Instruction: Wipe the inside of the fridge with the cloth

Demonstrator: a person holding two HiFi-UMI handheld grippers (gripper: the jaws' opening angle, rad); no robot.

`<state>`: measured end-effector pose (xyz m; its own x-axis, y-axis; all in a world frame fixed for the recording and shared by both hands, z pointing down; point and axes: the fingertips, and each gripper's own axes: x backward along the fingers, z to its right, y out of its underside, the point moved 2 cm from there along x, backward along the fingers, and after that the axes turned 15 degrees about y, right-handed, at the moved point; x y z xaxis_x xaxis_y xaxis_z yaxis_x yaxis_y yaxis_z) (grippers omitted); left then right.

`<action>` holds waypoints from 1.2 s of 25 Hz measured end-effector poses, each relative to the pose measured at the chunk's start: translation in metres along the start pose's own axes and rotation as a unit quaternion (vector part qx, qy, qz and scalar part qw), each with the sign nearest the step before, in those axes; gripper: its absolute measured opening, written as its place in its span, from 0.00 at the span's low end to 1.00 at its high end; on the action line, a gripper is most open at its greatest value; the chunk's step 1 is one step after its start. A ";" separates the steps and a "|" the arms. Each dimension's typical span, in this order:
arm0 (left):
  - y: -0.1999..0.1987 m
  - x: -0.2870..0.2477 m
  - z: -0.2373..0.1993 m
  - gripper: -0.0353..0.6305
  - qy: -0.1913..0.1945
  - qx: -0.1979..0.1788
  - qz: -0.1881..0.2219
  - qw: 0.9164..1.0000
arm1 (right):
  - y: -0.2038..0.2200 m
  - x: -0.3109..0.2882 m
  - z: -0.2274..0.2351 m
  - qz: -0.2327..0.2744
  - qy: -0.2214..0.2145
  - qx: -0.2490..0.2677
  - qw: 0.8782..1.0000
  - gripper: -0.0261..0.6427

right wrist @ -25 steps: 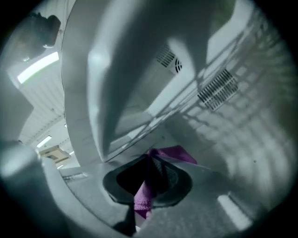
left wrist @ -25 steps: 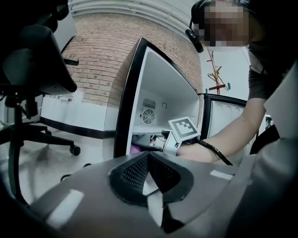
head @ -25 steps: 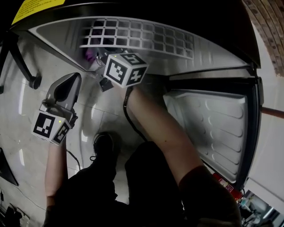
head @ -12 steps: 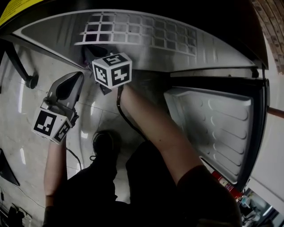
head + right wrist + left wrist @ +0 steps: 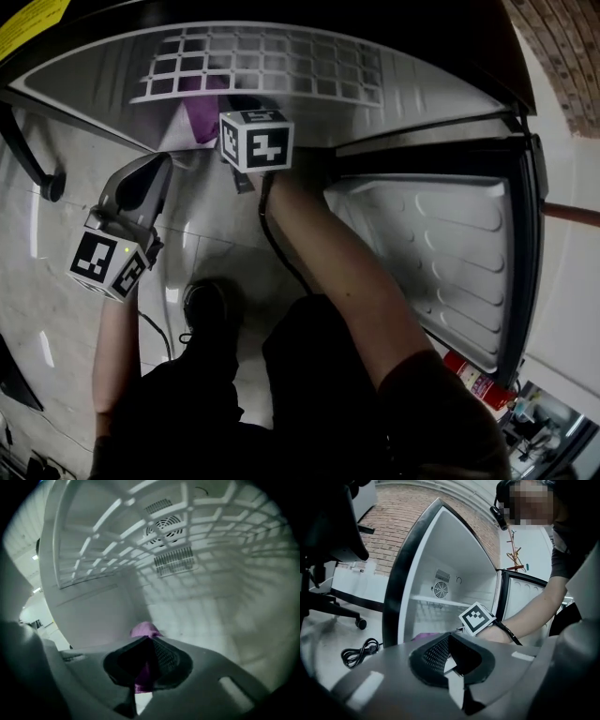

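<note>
My right gripper (image 5: 143,641) is inside the open fridge, low under the white wire shelf (image 5: 140,522). Its jaws are shut on the purple cloth (image 5: 144,631), which bunches out past the tips against the fridge's white inner wall (image 5: 197,611). In the head view its marker cube (image 5: 255,141) covers the jaws, and the purple cloth (image 5: 202,117) shows to the cube's left. My left gripper (image 5: 148,171) hovers outside the fridge over the floor, shut with nothing in it. The left gripper view shows its closed jaws and the right gripper's cube (image 5: 477,618) beyond them.
The fridge door (image 5: 441,262) stands open at the right with moulded shelves. A fan vent (image 5: 164,524) sits on the back wall. An office chair base (image 5: 328,602) and a coiled black cable (image 5: 358,651) lie on the floor at the left. A red fire extinguisher (image 5: 478,382) is at the lower right.
My right gripper swung left and then back right inside the fridge with the cloth; more purple cloth now shows beside its cube. The left gripper stayed where it was.
</note>
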<state>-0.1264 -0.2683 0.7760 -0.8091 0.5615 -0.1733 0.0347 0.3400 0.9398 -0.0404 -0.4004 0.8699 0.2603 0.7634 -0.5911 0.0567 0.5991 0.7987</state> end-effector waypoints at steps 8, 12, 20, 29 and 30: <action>-0.004 -0.031 0.020 0.08 0.039 -0.010 0.002 0.999 | 0.010 0.035 0.111 -0.036 0.205 0.010 0.978 0.06; -0.011 -0.045 0.034 0.08 0.059 -0.018 0.001 0.998 | 0.003 0.059 0.140 -0.028 0.274 0.000 0.961 0.06; -0.015 -0.040 0.037 0.08 0.056 -0.016 0.007 0.998 | -0.064 0.116 0.130 0.136 0.258 -0.045 0.956 0.06; -0.013 -0.044 0.038 0.08 0.055 -0.010 0.009 0.998 | -0.031 0.117 0.159 0.050 0.319 -0.084 0.943 0.06; -0.012 -0.045 0.039 0.08 0.057 -0.010 0.009 0.998 | -0.022 0.115 0.160 0.030 0.320 -0.091 0.943 0.06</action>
<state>-0.0675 -0.2685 0.7611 -0.8700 0.4772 -0.1237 0.0379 0.3150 0.9483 0.1421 -0.3639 0.8026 -0.3794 0.7520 -0.5391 -0.1214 0.5371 0.8347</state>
